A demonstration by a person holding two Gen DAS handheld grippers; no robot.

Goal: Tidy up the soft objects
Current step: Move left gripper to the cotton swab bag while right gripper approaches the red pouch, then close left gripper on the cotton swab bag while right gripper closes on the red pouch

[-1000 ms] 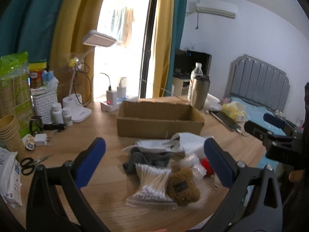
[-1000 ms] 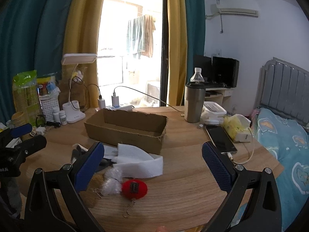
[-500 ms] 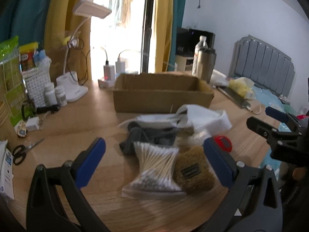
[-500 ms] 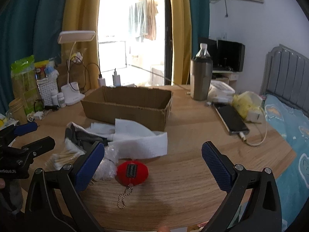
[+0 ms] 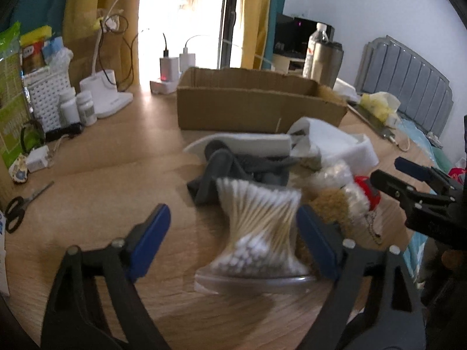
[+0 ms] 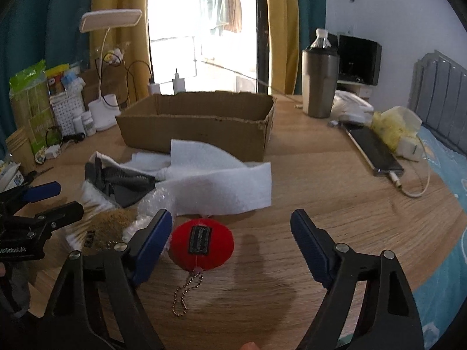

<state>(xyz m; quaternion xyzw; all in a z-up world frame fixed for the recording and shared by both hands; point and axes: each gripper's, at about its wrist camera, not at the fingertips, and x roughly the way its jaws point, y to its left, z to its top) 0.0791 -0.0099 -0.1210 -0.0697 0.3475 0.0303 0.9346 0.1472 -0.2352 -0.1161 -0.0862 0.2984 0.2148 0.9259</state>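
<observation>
My left gripper (image 5: 232,233) has its jaws wide apart, low over the near part of the tabletop (image 5: 102,192). Between the blue pads sits the bag of cotton swabs (image 5: 258,227), lying flat on the wood, its right side just beside my right pad; nothing gripped. Just right of the bag, the brown plush (image 5: 332,207) is partly hidden behind that pad, and a clump of bubble wrap (image 5: 335,175) sits past it. Beyond the swabs, the grey cloth (image 5: 233,166) lies bunched up, with the white foam sheet (image 5: 329,143) draped behind it, close to the front wall of the cardboard box (image 5: 251,110).

My right gripper (image 6: 232,239) is spread open too, holding nothing. The red plush keychain (image 6: 201,245) rests on the wood between the fingers, touching or almost touching the left pad, well apart from the right one. Its ball chain (image 6: 186,294) trails toward the near edge. The foam sheet runs just beyond it, and the box stands open-topped toward the middle of the table.

Along the left edge: scissors (image 5: 20,207), pill bottles (image 5: 77,108) and a desk lamp (image 6: 106,67). Toward the right edge, a steel tumbler (image 6: 319,81) and a phone (image 6: 375,151) on its cable.
</observation>
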